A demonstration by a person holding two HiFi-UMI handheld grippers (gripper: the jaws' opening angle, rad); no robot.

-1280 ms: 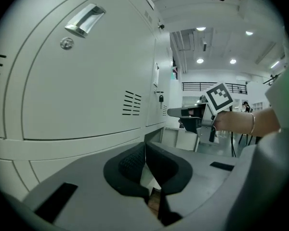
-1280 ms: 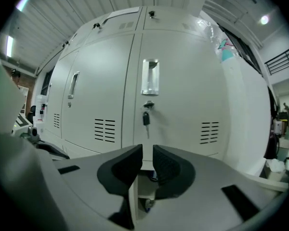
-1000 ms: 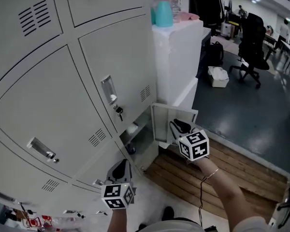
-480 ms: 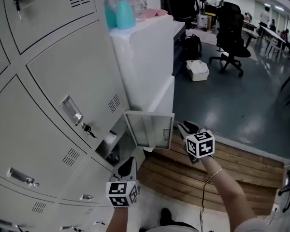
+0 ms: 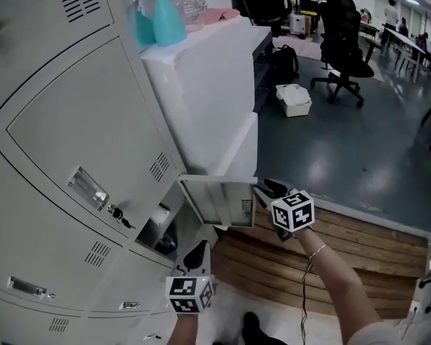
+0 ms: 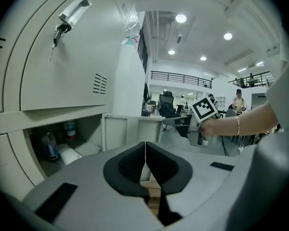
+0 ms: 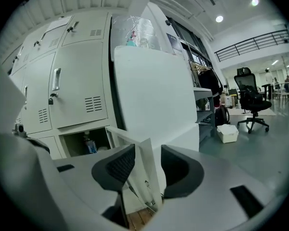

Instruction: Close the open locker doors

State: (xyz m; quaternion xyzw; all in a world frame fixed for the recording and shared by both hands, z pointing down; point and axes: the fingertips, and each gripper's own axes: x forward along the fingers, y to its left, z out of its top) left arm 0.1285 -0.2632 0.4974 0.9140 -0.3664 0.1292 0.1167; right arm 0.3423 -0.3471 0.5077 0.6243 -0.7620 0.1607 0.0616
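Loosened since a second ago, right tongs (image 5: 266, 187) stand wide astride the open locker door (image 5: 215, 201)'s edge; left tongs (image 5: 200, 250), beside it, pinched together.

a big open-plan office, seen from its locker corner. a bank of grey metal lockers (image 5: 72, 142) with vent slots and keyed latches (image 5: 87, 187) fills the left side. past it a smooth grey floor (image 5: 359, 149) runs out to black swivel chairs (image 5: 345, 45) and long tables (image 5: 406, 43). round ceiling lights (image 6: 181, 18) and a railed upper gallery (image 7: 253, 43) show a tall hall. a teal spray bottle (image 5: 167, 20) stands on a white cabinet (image 5: 208, 99) just beside the lockers
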